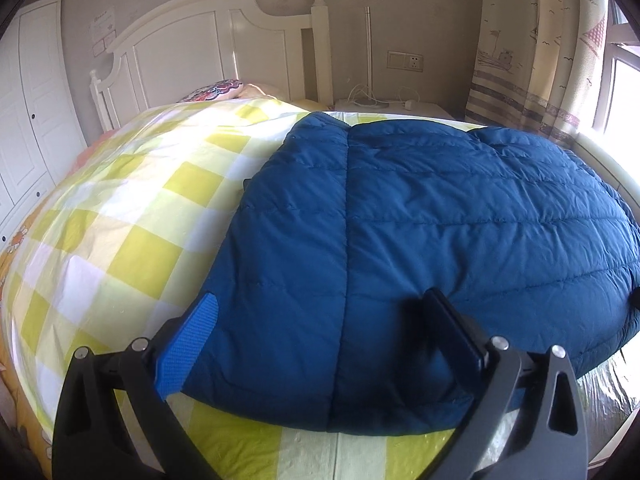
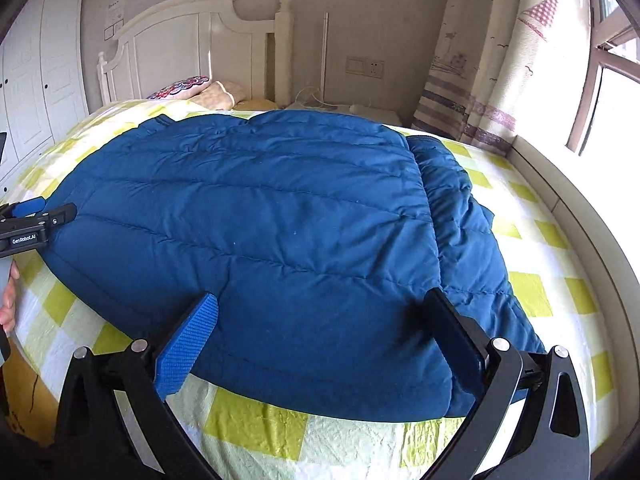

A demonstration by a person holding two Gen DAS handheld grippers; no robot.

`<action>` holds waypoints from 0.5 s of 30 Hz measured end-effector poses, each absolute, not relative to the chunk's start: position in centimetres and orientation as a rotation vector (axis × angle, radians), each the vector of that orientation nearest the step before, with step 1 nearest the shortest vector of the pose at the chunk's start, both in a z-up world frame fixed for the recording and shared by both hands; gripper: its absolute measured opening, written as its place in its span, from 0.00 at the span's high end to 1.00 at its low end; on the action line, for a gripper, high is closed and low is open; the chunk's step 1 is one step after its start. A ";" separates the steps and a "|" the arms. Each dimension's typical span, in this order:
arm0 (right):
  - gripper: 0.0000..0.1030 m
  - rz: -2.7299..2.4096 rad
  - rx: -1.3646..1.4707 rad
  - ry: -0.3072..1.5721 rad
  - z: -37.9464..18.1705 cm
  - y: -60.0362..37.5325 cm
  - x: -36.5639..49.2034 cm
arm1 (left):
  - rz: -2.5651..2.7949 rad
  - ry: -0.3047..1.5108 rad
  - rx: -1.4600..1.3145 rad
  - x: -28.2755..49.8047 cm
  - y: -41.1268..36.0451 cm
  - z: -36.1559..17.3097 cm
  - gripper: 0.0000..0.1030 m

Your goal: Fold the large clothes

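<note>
A large blue quilted down jacket [image 1: 420, 220] lies spread flat on the bed, also in the right wrist view [image 2: 272, 224]. My left gripper [image 1: 320, 300] is open and hovers over the jacket's near left corner, jaws wide apart, holding nothing. My right gripper [image 2: 324, 300] is open over the jacket's near right part, beside a folded-in sleeve [image 2: 460, 216]. The left gripper also shows in the right wrist view [image 2: 36, 216] at the jacket's left edge, held by a hand.
The bed has a yellow and white checked cover [image 1: 120, 208]. A white headboard [image 1: 200, 40] and a patterned pillow [image 2: 180, 86] are at the far end. A white wardrobe [image 1: 28, 112] stands left. A nightstand [image 1: 392, 106], curtain [image 2: 500, 60] and window are right.
</note>
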State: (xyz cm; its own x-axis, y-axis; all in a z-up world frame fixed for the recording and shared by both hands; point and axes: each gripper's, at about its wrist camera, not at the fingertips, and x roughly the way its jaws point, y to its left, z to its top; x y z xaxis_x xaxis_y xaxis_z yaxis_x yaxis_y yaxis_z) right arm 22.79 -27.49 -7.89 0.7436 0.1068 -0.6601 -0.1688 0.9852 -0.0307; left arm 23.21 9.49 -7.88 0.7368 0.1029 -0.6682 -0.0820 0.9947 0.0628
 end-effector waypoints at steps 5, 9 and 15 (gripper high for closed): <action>0.05 0.068 0.039 0.743 -8.4 -32.9 21.5 | 0.090 0.734 0.032 22.9 9.8 -8.0 0.02; 0.05 0.021 0.075 0.712 -7.5 -33.6 20.1 | 0.303 0.611 -0.033 20.9 12.2 -5.9 0.03; 0.05 0.166 -0.059 0.635 -5.8 -26.5 21.7 | 0.072 0.514 -0.088 21.3 8.9 -0.8 0.02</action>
State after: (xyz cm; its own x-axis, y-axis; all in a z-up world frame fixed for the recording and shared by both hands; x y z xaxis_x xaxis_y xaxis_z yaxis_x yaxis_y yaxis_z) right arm 21.67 -26.55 -5.78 0.7922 0.1359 -0.5949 -0.1723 0.9850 -0.0044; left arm 21.33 8.87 -0.80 0.8685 0.0467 -0.4935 -0.0910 0.9937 -0.0661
